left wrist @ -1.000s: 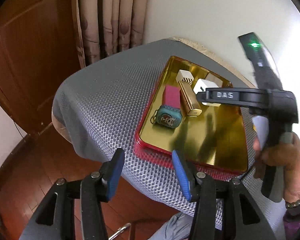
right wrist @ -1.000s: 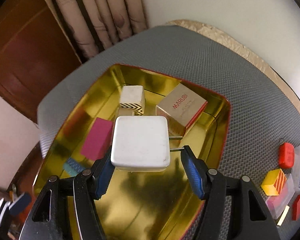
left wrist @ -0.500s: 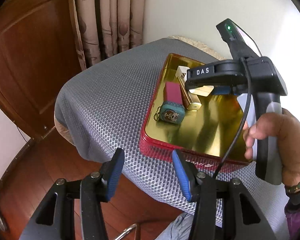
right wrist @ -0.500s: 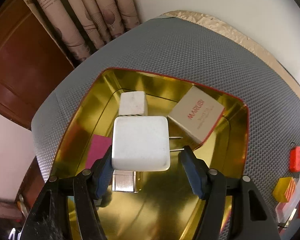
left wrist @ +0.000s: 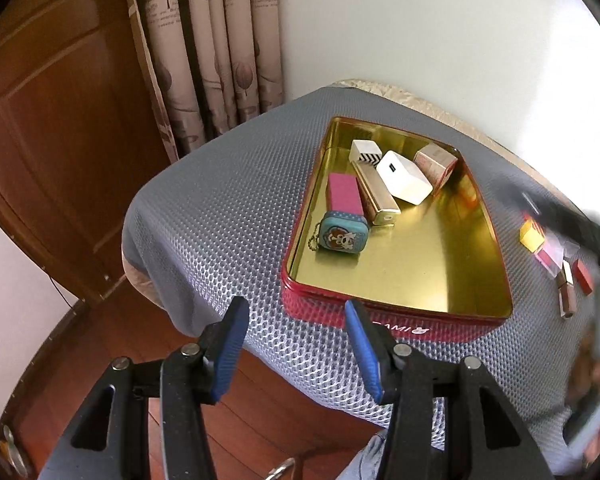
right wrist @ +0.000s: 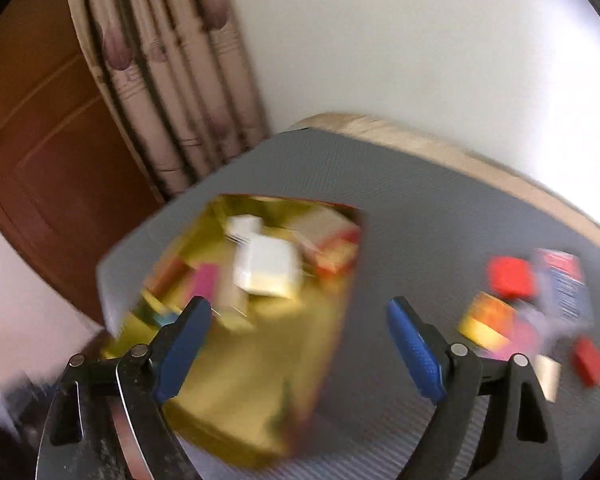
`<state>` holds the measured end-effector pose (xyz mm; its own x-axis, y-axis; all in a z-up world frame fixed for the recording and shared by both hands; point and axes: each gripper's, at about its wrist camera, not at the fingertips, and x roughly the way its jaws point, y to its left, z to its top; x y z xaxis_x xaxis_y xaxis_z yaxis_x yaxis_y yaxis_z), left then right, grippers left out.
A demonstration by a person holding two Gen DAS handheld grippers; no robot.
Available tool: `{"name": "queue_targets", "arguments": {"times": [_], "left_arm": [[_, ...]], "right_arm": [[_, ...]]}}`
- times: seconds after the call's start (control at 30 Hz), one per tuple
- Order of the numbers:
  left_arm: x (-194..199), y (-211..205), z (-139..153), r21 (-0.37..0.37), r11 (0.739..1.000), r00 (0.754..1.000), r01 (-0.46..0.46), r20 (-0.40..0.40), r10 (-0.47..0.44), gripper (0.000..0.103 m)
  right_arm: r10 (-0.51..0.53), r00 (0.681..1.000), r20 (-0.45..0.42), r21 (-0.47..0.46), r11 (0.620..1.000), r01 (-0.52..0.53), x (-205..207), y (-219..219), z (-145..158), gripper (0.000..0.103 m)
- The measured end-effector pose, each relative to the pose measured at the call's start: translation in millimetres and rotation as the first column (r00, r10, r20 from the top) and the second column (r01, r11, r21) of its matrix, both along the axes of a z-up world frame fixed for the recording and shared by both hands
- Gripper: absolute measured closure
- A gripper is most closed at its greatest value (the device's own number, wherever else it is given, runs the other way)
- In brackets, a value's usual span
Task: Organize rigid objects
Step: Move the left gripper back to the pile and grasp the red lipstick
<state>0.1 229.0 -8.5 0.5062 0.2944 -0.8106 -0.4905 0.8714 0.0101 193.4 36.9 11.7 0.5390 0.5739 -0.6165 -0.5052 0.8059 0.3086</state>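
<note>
Grey mesh worktop (left wrist: 228, 216): fills the centre of the left wrist view; carries every item listed.
Tin tray (left wrist: 384, 316): red outside, gold inside; centre right of the left view, blurred at lower centre of the right view (right wrist: 260, 412).
White charger (left wrist: 404, 178): lies in the tray's upper part, between the gold bar and the tan box, touching both as far as can be seen; free of both tools.
Gold bar (left wrist: 376, 194): long, beside the pink block (left wrist: 344, 194).
Tan box (left wrist: 436, 164): upper right corner of the tray.
White striped block (left wrist: 366, 151): upper left of the tray.
Teal keychain tin (left wrist: 343, 234): left side of the tray, below the pink block.
Loose small pieces (left wrist: 556, 256): yellow, red and others, on the worktop right of the tray; blurred.
Left hand-held gripper (left wrist: 296, 344): lower centre, jaws apart, holding nothing.
Right hand-held gripper (right wrist: 300, 348): lower centre of its own blurred view, jaws wide apart, nothing between them.
</note>
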Motion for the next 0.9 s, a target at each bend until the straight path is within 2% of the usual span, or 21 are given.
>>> {"name": "queue_targets", "arguments": {"times": [0.07, 0.1, 0.17, 0.27, 0.4, 0.47, 0.57, 0.63, 0.7, 0.8, 0.9], "left_arm": [[0, -5, 1, 0.022, 1.0, 1.0, 0.01, 0.0, -0.01, 0.052], [0, -6, 2, 0.031, 0.999, 1.0, 0.013, 0.0, -0.013, 0.052], [0, -12, 4, 0.058, 0.998, 1.0, 0.022, 0.001, -0.022, 0.052], [0, -21, 7, 0.104, 0.994, 0.999, 0.032, 0.006, -0.033, 0.052], [-3, -38, 12, 0.202, 0.978, 0.999, 0.044, 0.022, -0.049, 0.052], [-3, -52, 13, 0.245, 0.967, 0.997, 0.07, 0.025, -0.079, 0.051], [-4, -75, 12, 0.289, 0.948, 0.989, 0.132, 0.032, -0.147, 0.05], [-1, -97, 7, 0.313, 0.927, 0.977, 0.204, 0.002, -0.215, 0.048], [3, -114, 1, 0.276, 0.924, 0.963, 0.264, -0.021, -0.269, 0.048], [13, -136, -9, 0.176, 0.92, 0.936, 0.351, -0.052, -0.347, 0.048], [31, -167, -20, 0.075, 0.898, 0.901, 0.433, -0.072, -0.428, 0.048]], "right_arm": [[-0.061, 0.996, 0.061, -0.067, 0.996, 0.065, -20, -33, -14, 0.011], [-0.095, 0.991, 0.095, -0.113, 0.988, 0.105, -30, -49, -23, 0.006], [-0.18, 0.974, 0.138, -0.227, 0.951, 0.208, -45, -93, -47, 0.004], [-0.283, 0.952, 0.119, -0.309, 0.9, 0.307, -50, -149, -76, 0.004], [-0.465, 0.881, 0.091, -0.376, 0.803, 0.462, -49, -228, -107, 0.004], [-0.539, 0.841, 0.046, -0.363, 0.776, 0.516, -47, -261, -115, 0.004], [-0.613, 0.789, -0.052, -0.284, 0.766, 0.577, -45, -300, -124, 0.0], [-0.602, 0.784, -0.15, -0.236, 0.792, 0.563, -38, -313, -134, 0.0], [-0.589, 0.787, -0.182, -0.215, 0.805, 0.552, -35, -315, -137, 0.0], [-0.551, 0.818, -0.166, -0.197, 0.831, 0.52, -34, -310, -134, 0.0], [-0.53, 0.834, -0.155, -0.19, 0.844, 0.501, -33, -307, -133, 0.0]]}}
